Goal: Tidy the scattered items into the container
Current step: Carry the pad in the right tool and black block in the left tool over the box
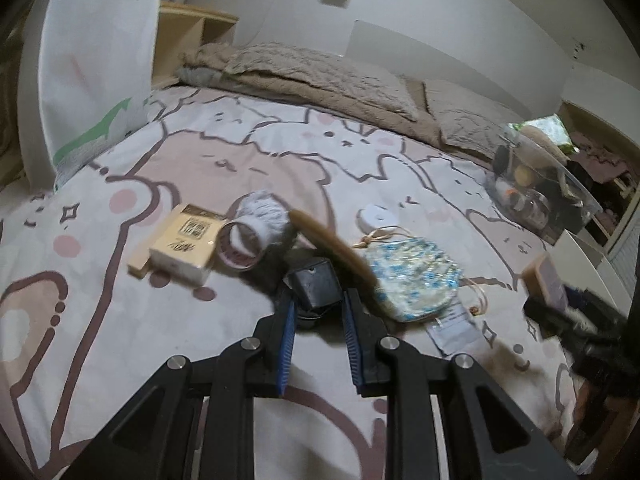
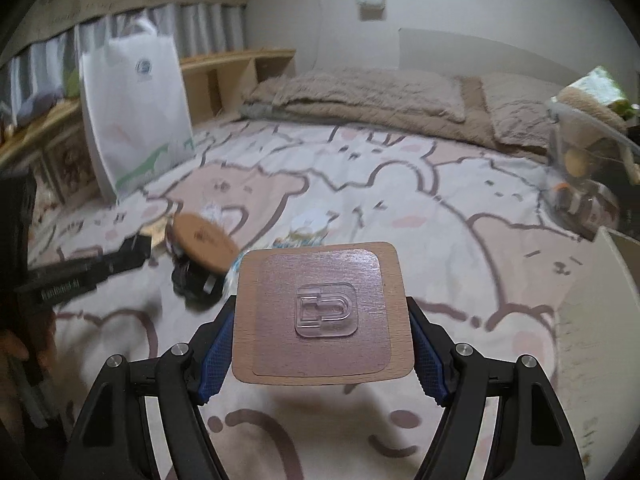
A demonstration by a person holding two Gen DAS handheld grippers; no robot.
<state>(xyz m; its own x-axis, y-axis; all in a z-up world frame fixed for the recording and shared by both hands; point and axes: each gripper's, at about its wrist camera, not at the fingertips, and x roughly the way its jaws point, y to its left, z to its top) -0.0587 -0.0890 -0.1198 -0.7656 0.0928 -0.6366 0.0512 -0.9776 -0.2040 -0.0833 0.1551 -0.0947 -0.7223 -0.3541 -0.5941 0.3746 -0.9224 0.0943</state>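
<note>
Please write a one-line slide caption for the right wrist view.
Right gripper holds a wooden plate with a clear hook above the bed.

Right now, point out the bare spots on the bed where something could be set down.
Free: the bedspread between the white bag and the pillows, and the stretch between the round disc and the clear container. Crowded: the cluster of yellow box, tape roll, brush and patterned pouch.

A bed (image 2: 360,208) with a cartoon-bear cover fills the room; tan pillows (image 2: 360,92) lie by the white wall (image 2: 460,8), and wooden shelves (image 2: 224,72) stand under grey striped curtains (image 2: 180,24).
</note>
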